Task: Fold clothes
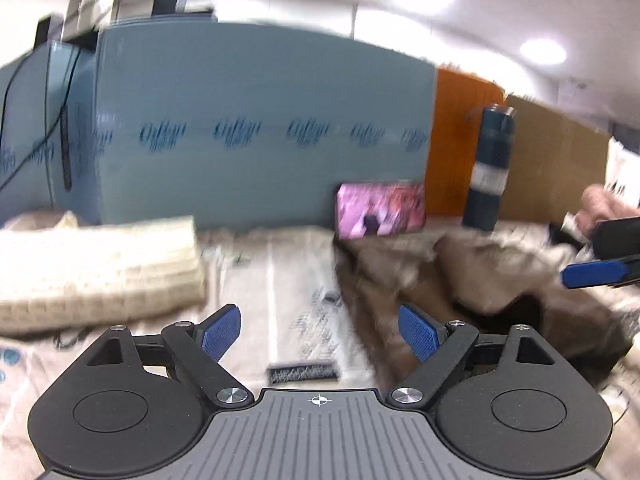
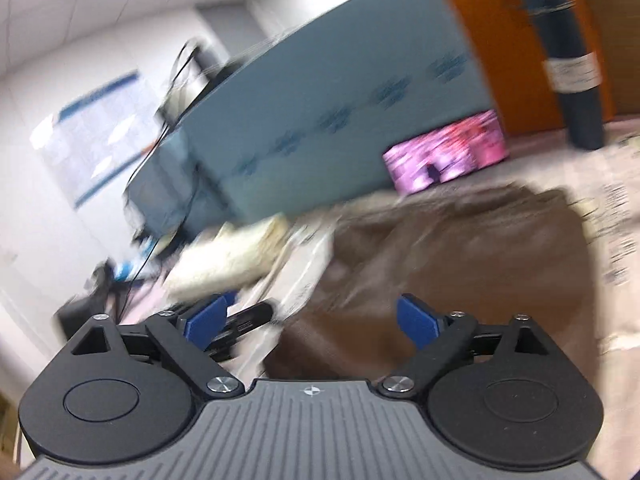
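A crumpled brown garment [image 1: 440, 280] lies on the printed cloth-covered table, right of centre in the left wrist view; it also fills the middle of the right wrist view [image 2: 440, 272]. A folded cream knitted garment [image 1: 100, 272] lies at the left, and shows in the right wrist view [image 2: 228, 260]. My left gripper [image 1: 320, 332] is open and empty, above the table cloth just left of the brown garment. My right gripper [image 2: 312, 320] is open and empty, over the brown garment's near edge; it also shows at the right edge of the left wrist view [image 1: 596, 272]. Both views are motion-blurred.
A dark blue bottle [image 1: 490, 168] stands at the back right, also in the right wrist view [image 2: 568, 60]. A phone with a pink screen [image 1: 380, 210] leans against a blue-grey partition [image 1: 260, 120]. An orange panel [image 1: 456, 140] and cardboard stand behind.
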